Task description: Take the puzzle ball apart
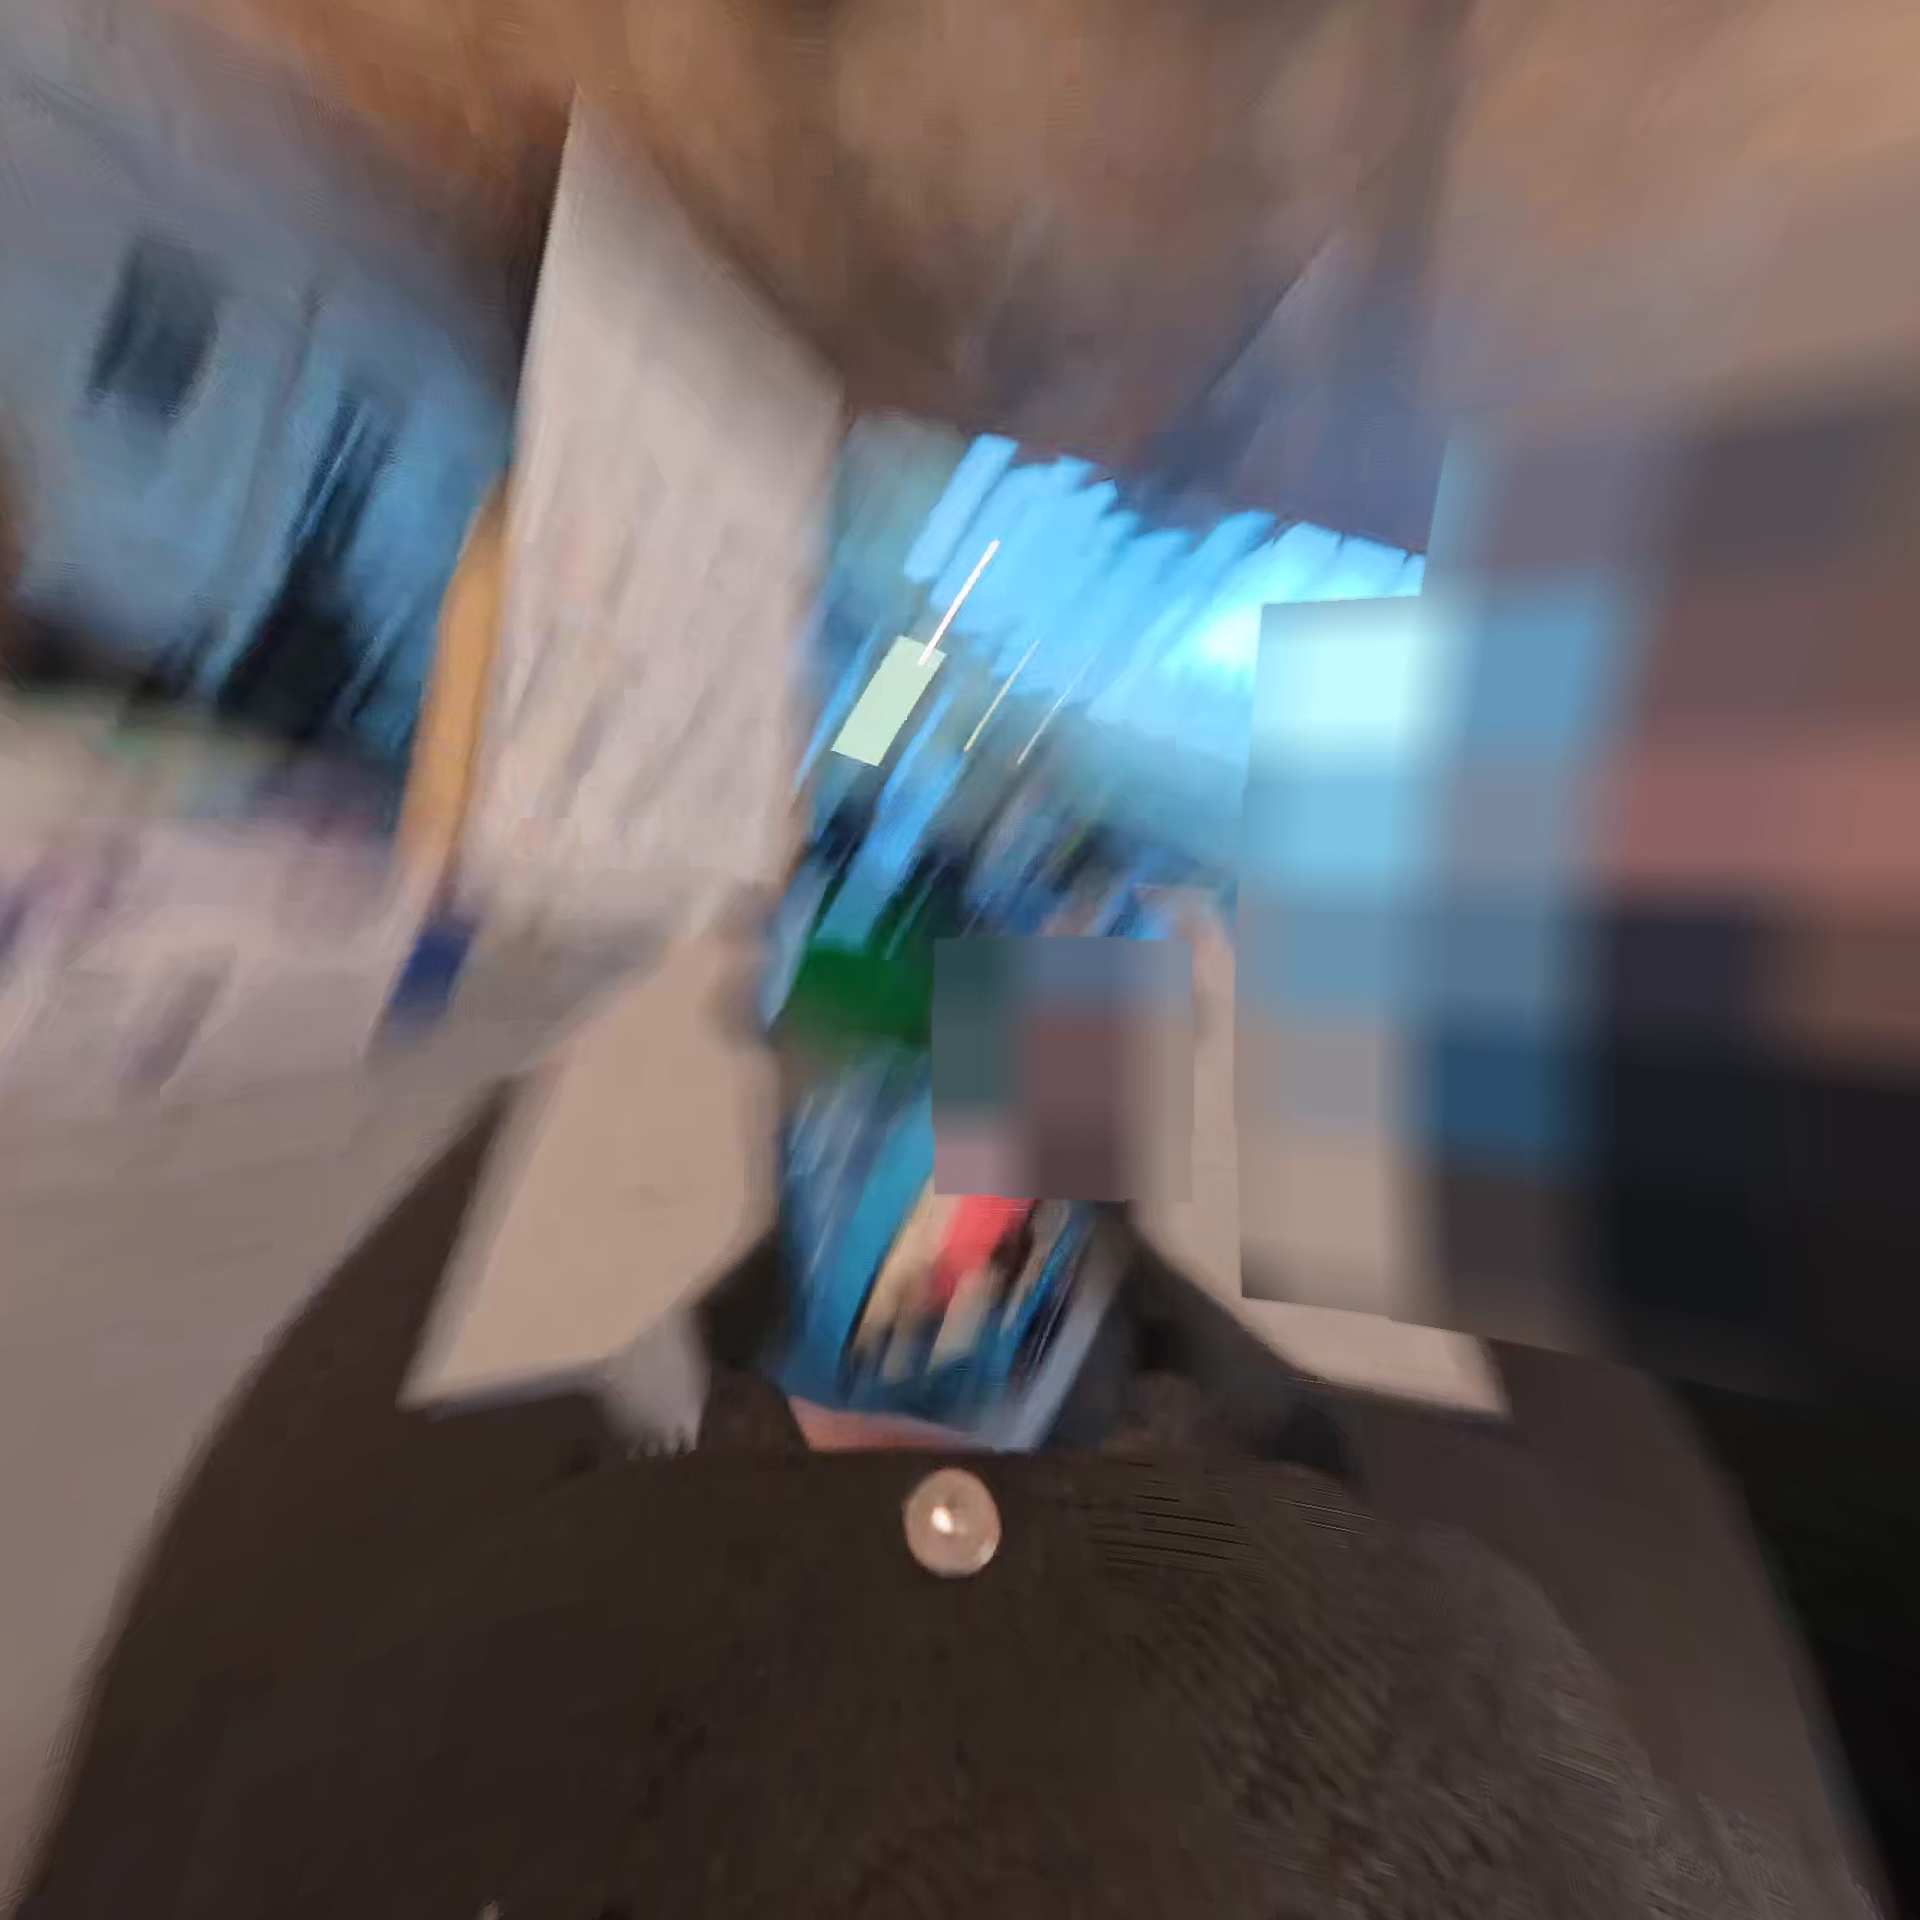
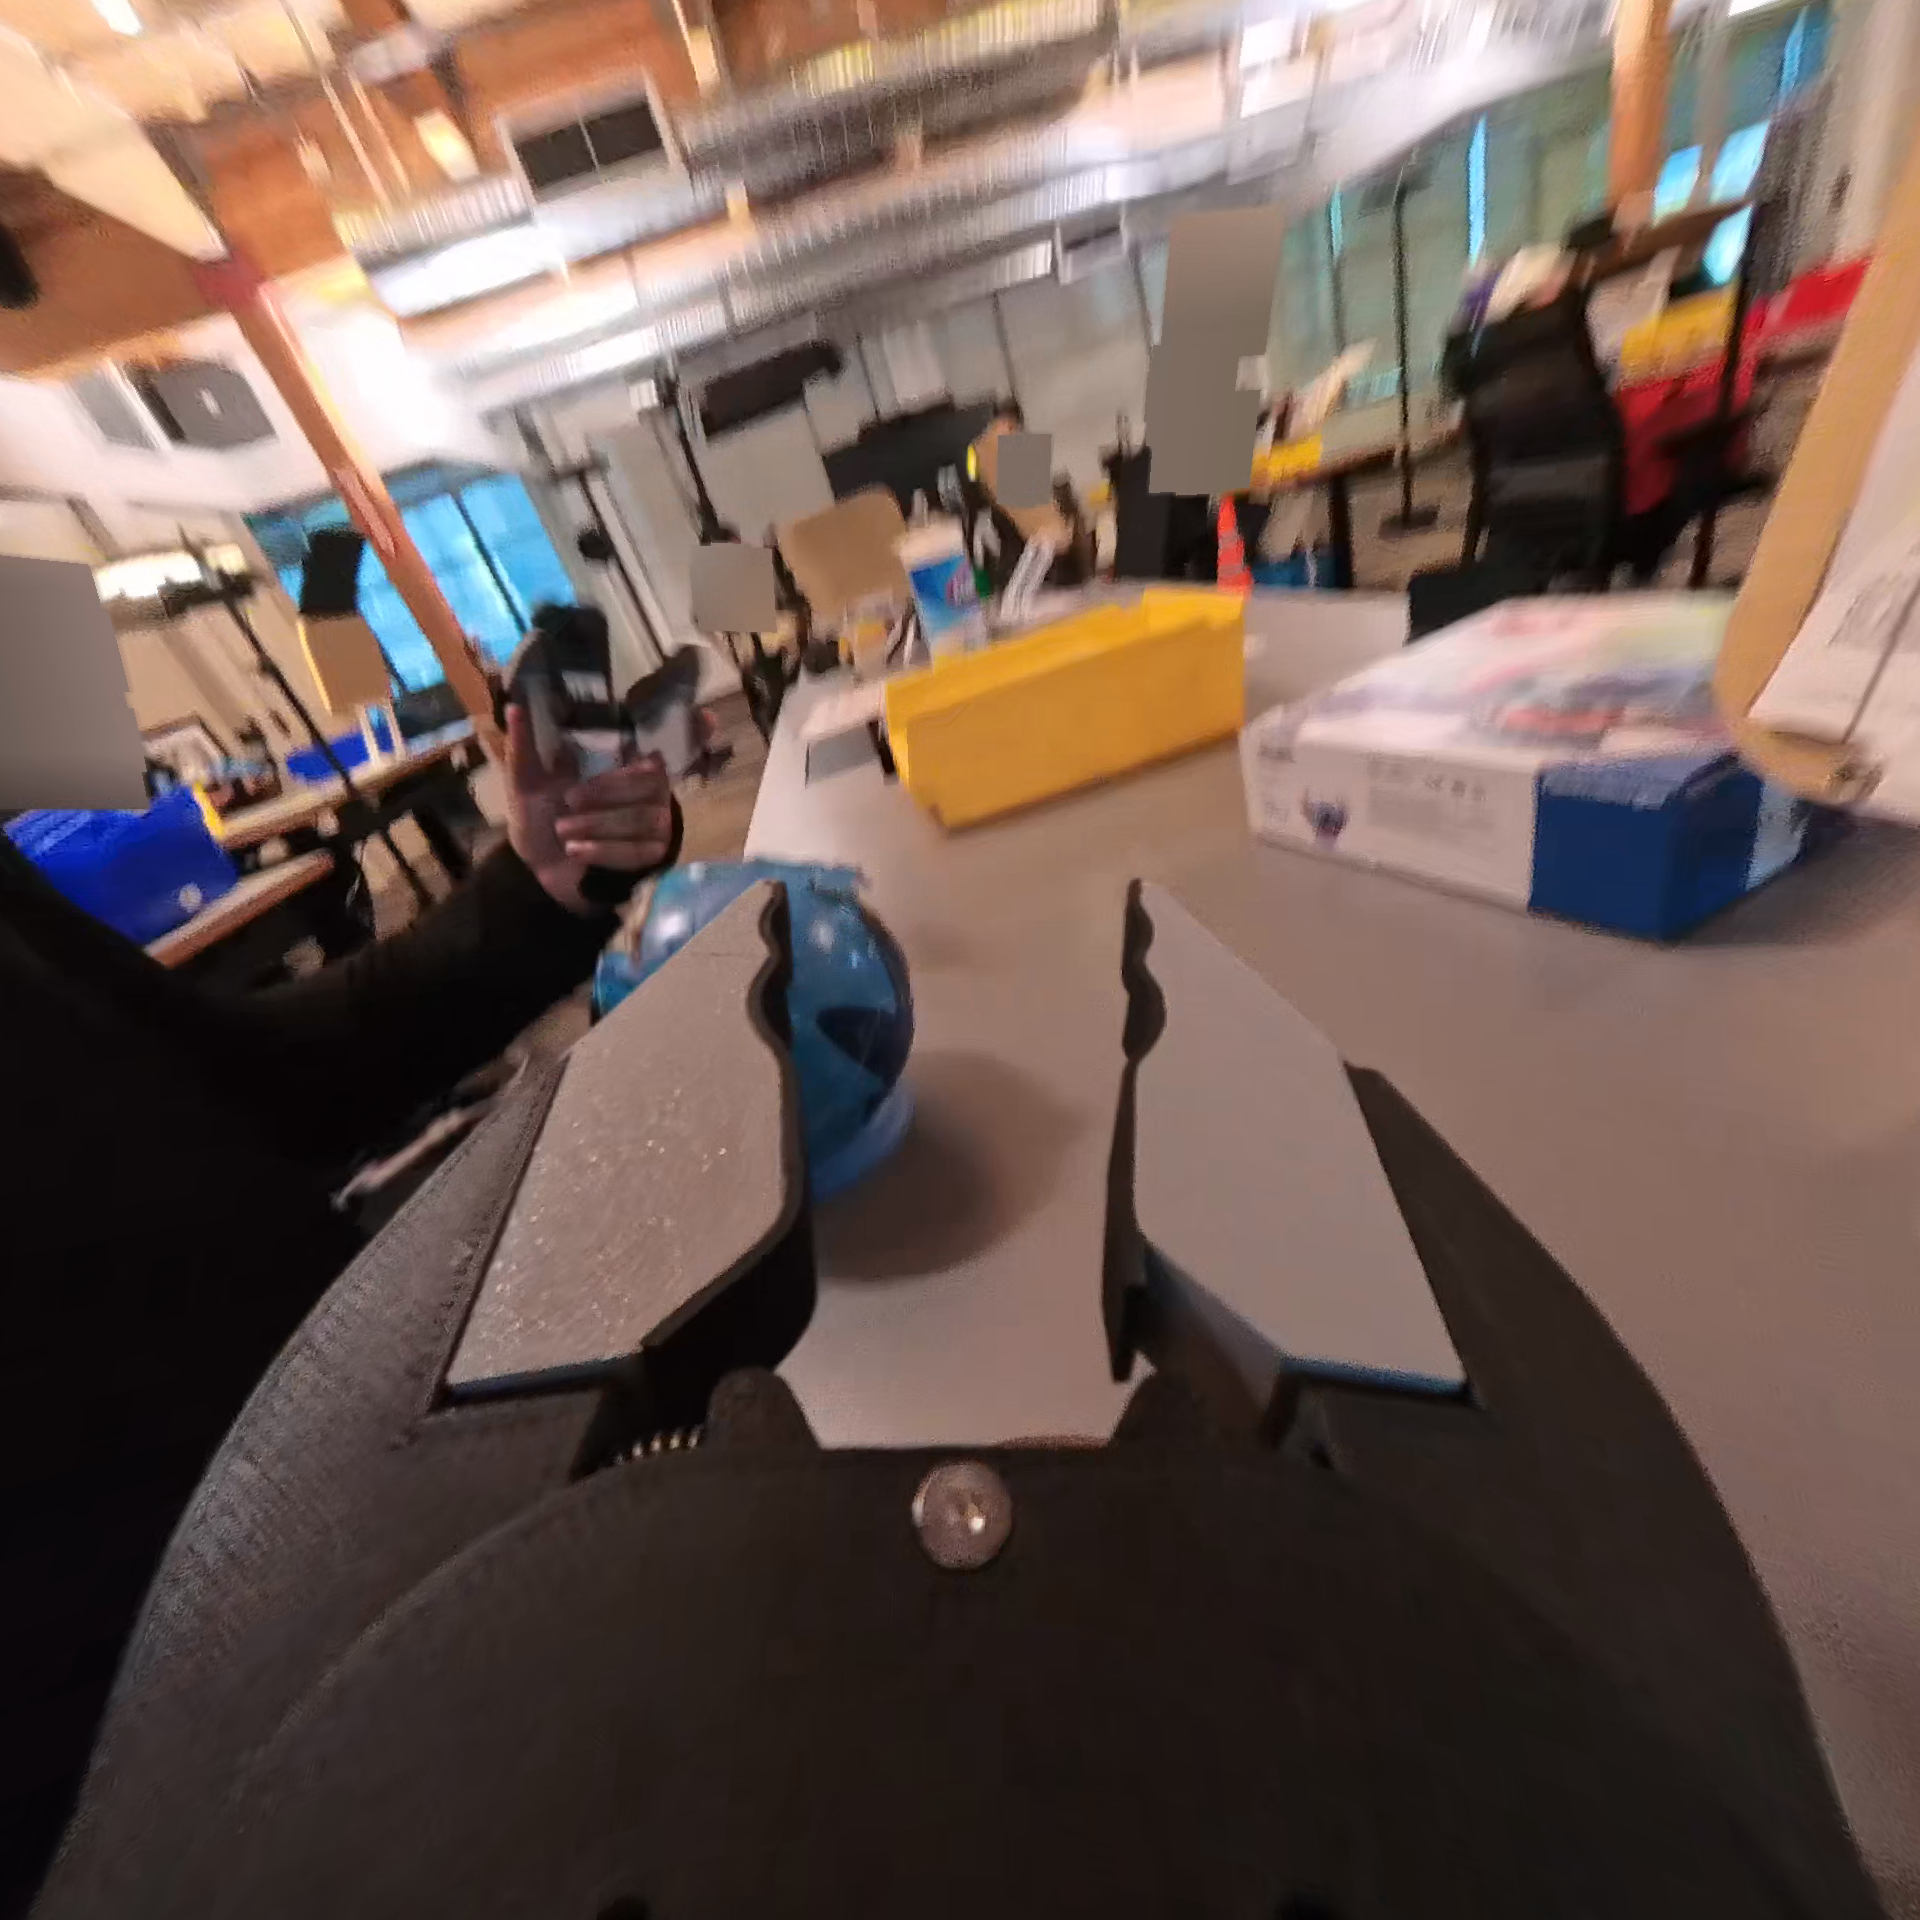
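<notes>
My right gripper [image 2: 951,904] is open and empty, low over a grey table [image 2: 1299,1039]. A shiny blue ball [image 2: 847,1018] stands on the table near its left edge. It is partly hidden behind my left finger [image 2: 665,1143] and neither pad presses on it. In the right wrist view, a hand in a dark sleeve holds my left gripper [image 2: 597,707] up beyond the ball, off the table's left edge. The left wrist view is heavily motion-blurred. There my left gripper [image 1: 987,987] shows two grey fingers [image 1: 592,1195] standing wide apart, with only smeared blue background between them.
A yellow bin [image 2: 1070,707] stands at the back of the table with a white canister [image 2: 945,592] behind it. A white and blue box [image 2: 1538,790] lies at the right. A brown paper roll [image 2: 1829,582] hangs in at the right edge. Desks and chairs fill the room behind.
</notes>
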Action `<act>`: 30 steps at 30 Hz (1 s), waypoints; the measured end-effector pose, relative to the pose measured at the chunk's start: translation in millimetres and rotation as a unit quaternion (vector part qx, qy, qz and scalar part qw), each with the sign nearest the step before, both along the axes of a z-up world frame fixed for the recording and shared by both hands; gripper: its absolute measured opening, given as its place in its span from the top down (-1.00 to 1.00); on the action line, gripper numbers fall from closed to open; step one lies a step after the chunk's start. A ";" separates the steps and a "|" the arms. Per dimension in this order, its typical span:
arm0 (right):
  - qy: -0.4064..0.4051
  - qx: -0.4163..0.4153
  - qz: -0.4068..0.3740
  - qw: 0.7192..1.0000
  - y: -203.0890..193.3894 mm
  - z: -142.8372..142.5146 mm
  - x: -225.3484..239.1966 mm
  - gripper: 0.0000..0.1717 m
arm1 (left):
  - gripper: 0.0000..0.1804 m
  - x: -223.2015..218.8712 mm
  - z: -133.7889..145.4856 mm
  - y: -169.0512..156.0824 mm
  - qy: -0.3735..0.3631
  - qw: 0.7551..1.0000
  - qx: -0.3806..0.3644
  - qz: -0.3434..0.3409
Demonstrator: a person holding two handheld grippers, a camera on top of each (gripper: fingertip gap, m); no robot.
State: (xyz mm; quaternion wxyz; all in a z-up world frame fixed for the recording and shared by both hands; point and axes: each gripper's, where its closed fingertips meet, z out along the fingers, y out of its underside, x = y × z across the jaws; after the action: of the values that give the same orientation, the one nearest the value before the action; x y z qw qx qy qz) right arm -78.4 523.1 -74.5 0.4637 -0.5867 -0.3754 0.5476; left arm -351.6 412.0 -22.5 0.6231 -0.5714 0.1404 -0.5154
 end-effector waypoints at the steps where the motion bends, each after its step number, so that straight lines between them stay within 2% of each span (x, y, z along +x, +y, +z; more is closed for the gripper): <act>1: -0.034 -0.012 0.019 0.999 -7.1 -15.5 -7.2 0.24 | -0.29 20.0 -38.5 6.6 0.086 0.994 -0.070 0.024; 2: -0.068 -0.018 0.033 0.997 -13.8 -30.4 -14.3 0.21 | -0.36 36.2 -69.6 3.1 0.147 0.982 -0.109 0.037; 4: -0.104 0.000 0.031 0.994 -22.3 -49.5 -23.8 0.19 | -0.43 55.2 -105.4 -5.4 0.213 0.964 -0.136 0.085; 5: -0.112 0.011 0.027 0.993 -25.3 -56.2 -26.4 0.21 | -0.42 61.4 -111.8 -8.9 0.229 0.959 -0.129 0.106; 7: -0.148 0.028 0.036 0.988 -33.0 -73.6 -28.5 0.20 | -0.40 76.5 -117.7 -17.1 0.255 0.955 -0.110 0.106; 11: -0.230 0.067 -0.023 0.971 -15.7 -104.4 -11.8 0.22 | -0.38 82.8 -122.4 -7.5 0.292 0.946 -0.073 0.121; 16: -0.190 0.090 -0.077 0.975 -13.3 -89.6 10.9 0.24 | -0.38 92.4 -138.3 0.9 0.323 0.938 -0.066 0.109; 21: -0.178 0.095 -0.117 0.972 -9.8 -83.2 30.5 0.24 | -0.35 81.6 -164.9 -4.2 0.403 0.906 -0.066 0.110; 25: -0.183 0.087 -0.112 0.973 -10.2 -85.5 31.2 0.26 | -0.32 60.3 -175.7 -1.7 0.415 0.900 -0.074 0.108; 30: -0.219 0.073 -0.050 0.972 -21.8 -99.7 18.6 0.21 | -0.30 56.3 -182.2 5.0 0.431 0.896 -0.076 0.081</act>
State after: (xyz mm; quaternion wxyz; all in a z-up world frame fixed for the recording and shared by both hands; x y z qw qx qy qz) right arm -59.8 501.3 -174.2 0.4388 -0.6749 -0.4766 0.3533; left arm -295.3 417.0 -204.8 0.4955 -0.7926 0.3088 -0.1761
